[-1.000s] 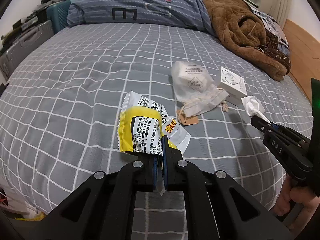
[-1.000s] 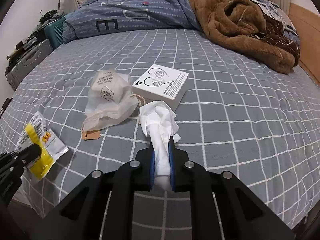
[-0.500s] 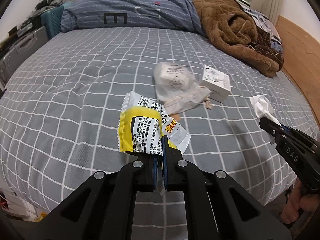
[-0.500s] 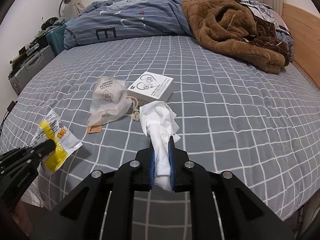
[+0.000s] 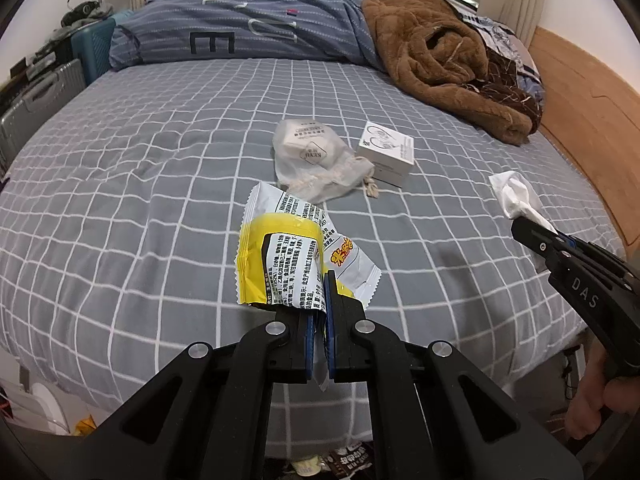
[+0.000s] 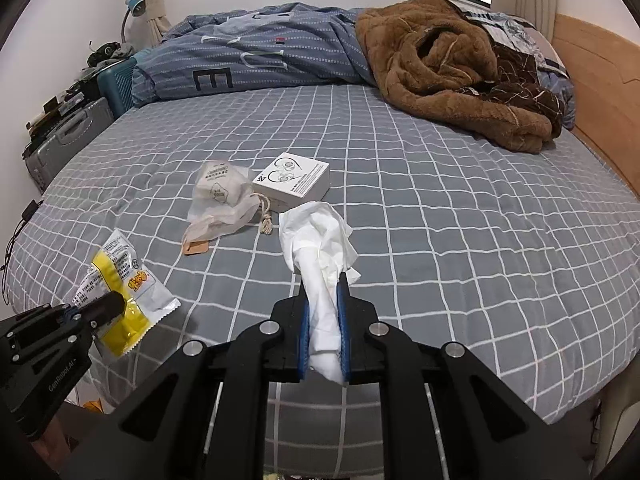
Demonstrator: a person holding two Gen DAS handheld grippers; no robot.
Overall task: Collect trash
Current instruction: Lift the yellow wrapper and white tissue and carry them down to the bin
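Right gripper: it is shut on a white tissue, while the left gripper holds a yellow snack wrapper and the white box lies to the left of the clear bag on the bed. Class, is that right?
One slip: the white box lies to the right of the clear bag, as the right wrist view shows. The right gripper is shut on the tissue, and the left gripper holds the yellow snack wrapper.

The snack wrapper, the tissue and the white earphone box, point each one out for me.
snack wrapper (image 5: 280,264), left wrist view, on its yellow printed front.
tissue (image 6: 320,248), right wrist view, on its crumpled upper part.
white earphone box (image 6: 294,178), right wrist view, on its top face.
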